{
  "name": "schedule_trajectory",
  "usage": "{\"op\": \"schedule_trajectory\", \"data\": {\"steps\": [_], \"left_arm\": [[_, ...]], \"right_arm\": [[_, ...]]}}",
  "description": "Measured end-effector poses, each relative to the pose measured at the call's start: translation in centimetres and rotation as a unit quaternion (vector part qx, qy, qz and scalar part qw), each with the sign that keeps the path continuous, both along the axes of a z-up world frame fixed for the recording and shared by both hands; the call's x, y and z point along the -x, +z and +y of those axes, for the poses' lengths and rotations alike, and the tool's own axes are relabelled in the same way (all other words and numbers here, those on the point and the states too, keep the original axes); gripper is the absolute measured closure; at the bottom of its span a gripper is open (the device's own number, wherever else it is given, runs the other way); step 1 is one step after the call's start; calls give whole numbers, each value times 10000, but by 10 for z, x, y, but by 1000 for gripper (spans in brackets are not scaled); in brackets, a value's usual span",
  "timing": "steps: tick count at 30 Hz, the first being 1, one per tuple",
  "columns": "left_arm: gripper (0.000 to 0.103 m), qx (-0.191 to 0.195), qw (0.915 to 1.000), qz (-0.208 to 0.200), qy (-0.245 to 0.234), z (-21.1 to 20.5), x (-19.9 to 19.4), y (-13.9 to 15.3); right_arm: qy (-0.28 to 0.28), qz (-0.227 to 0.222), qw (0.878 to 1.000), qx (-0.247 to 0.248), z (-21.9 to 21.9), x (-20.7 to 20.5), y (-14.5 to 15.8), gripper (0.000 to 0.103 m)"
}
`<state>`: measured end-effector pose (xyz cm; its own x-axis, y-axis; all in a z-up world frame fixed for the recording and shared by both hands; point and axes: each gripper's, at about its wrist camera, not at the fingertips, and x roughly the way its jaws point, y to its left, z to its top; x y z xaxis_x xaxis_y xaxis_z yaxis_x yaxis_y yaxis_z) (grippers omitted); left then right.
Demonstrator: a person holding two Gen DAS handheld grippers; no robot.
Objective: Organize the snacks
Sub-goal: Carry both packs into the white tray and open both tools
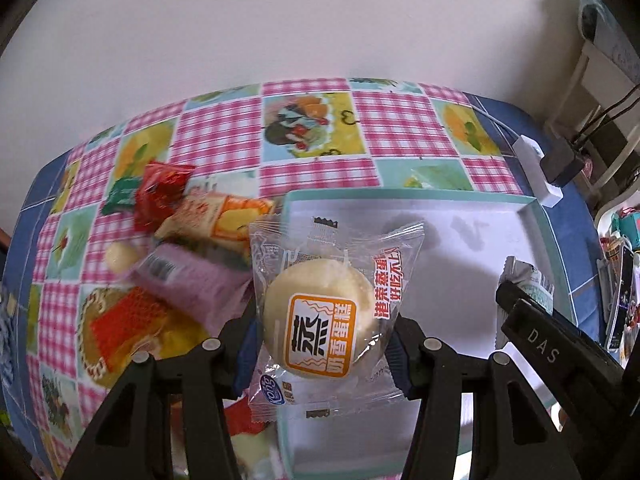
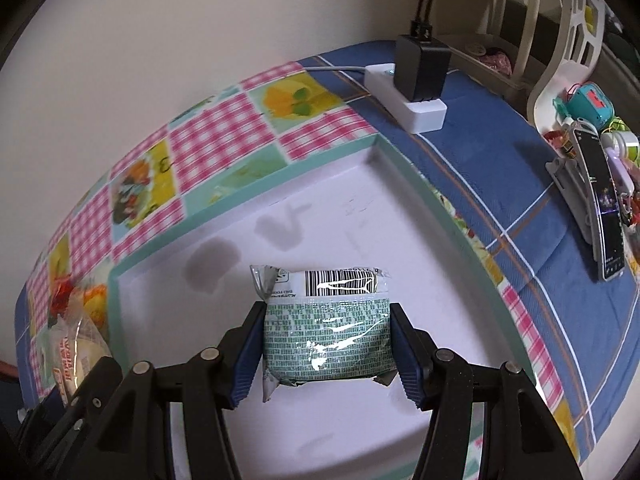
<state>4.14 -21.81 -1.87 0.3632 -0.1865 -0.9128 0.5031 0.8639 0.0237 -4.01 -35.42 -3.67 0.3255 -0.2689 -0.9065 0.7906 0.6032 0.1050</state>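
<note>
The left gripper point(image 1: 322, 344) squeezes a round cake in a clear wrapper point(image 1: 320, 312), and the right gripper point(image 2: 326, 344) squeezes a green snack pack point(image 2: 326, 340), both above the white tray point(image 2: 440, 208). The tray sits on a checked tablecloth point(image 1: 224, 132) by a plain wall point(image 1: 280, 20). The pile of snacks point(image 1: 180, 240) beside it looks blurry.
</note>
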Motion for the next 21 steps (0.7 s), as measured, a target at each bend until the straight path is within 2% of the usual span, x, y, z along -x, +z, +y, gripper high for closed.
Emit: {"op": "schedule_trajectory", "data": {"steps": [3,10,17,21], "left_arm": [[47,-82,10000,-1,-55,-11,-4,-7],[47,-2,9998,88,-155,-29,-10,-23],[45,141,9990,384,-201,-33,-15,-34],[17,265,9988,361,-173,-30,-15,-28]], "right_arm": [[-94,35,9999,-3,-10,0,-5,41],[-288,72,9995,-106,-31,2,-16,41],[-289,128,9994,-121,-35,3,-18,41],[-162,109,9997,-174,-34,1,-18,40]]}}
